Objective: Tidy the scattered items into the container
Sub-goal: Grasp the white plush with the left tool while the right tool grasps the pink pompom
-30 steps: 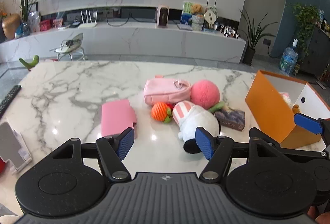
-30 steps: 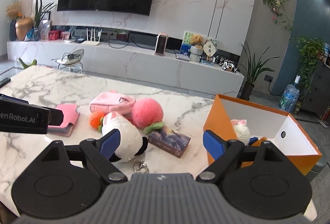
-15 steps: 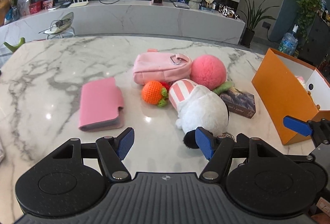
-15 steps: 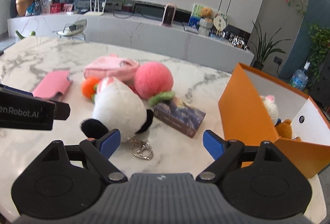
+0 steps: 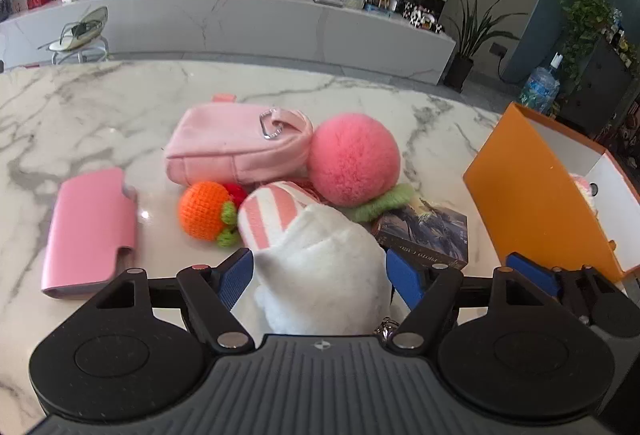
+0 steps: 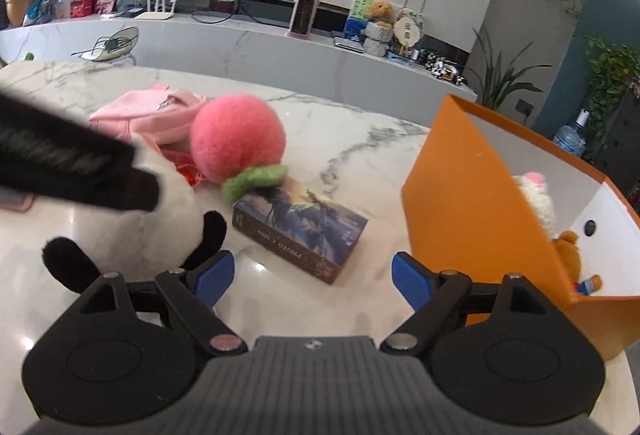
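The left gripper (image 5: 320, 271) stands with its jaws wide apart, and they have just been opening further; the white plush toy (image 5: 320, 267) with a pink striped part lies between the two blue pads. The plush fills nearly the whole gap, but I cannot tell for sure if the pads press on it; it looks like they stand just beside its sides, so I read the gripper as not gripping. The right gripper (image 6: 308, 275) is also open, with its jaws just closing a little, and nothing is between its pads; only the marble table (image 6: 360, 163) shows there. The dark card box (image 6: 300, 227) lies on the table just ahead of this gripper, a bit to the left of the gap's middle. The pink fluffy ball (image 6: 238, 143) with a green collar touches the far end of the box. The orange container (image 6: 460, 195) stands open at the right, near the right pad, with small plush toys already inside. In the left wrist view, the pink pouch (image 5: 236, 143), the orange knitted fruit (image 5: 202, 211) and the pink case (image 5: 90, 231) lie farther on the table, left of the plush.
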Demonstrator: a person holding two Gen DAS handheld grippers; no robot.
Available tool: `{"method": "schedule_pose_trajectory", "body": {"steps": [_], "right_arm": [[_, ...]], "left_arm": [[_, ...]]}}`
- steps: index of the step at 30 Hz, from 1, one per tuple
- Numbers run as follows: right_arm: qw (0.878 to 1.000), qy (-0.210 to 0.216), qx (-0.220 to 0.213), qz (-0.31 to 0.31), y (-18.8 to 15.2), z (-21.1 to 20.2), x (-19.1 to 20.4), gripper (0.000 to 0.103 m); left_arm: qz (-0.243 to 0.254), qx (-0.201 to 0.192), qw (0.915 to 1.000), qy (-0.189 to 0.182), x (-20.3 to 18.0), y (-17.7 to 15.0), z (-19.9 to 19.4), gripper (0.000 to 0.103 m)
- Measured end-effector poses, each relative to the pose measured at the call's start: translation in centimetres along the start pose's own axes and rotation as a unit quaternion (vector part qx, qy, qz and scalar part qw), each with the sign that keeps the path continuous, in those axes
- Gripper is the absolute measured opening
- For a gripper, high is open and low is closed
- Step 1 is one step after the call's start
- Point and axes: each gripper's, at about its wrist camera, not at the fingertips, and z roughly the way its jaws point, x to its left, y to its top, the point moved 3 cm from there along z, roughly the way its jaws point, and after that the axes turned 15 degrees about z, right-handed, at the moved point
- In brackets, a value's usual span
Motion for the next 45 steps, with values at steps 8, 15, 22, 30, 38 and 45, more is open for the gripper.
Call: {"method": "schedule_pose_trajectory", "body": {"steps": [8, 15, 22, 30, 38, 45], "right_arm": [[0.999, 0.05, 0.013, -0.009, -0.9, 1.1, 1.2, 0.055], [0.996, 0.081, 0.02, -0.012, -1.0, 1.0, 3.0, 0.028], [0.993, 0.114, 0.029, -0.018, -1.1, 0.3, 4.4, 0.019], [0.997, 0.073, 0.013, 0.007, 0.6, 0.6, 2.8, 0.036], [0.996, 0.072, -0.055, -0.001, 4.9, 2.4, 3.4, 0.056], [0.987, 0.136, -0.046, 0.07, 8.0, 6.0, 3.5, 0.077]], "left_arm": [[0.007, -0.001, 0.9998, 0.016, -0.4, 0.3, 1.2, 0.089], [0.013, 0.001, 0.9997, 0.022, -0.3, 0.4, 1.5, 0.092], [0.037, 0.014, 0.9982, 0.046, 0.4, -0.1, 1.3, 0.089], [0.001, -0.003, 0.9991, 0.042, 3.8, -0.3, -0.1, 0.083], [0.004, -0.025, 0.9987, 0.045, 4.5, 0.3, 0.1, 0.082], [0.023, -0.034, 0.9979, 0.05, 4.5, 0.0, 0.9, 0.082]]}}
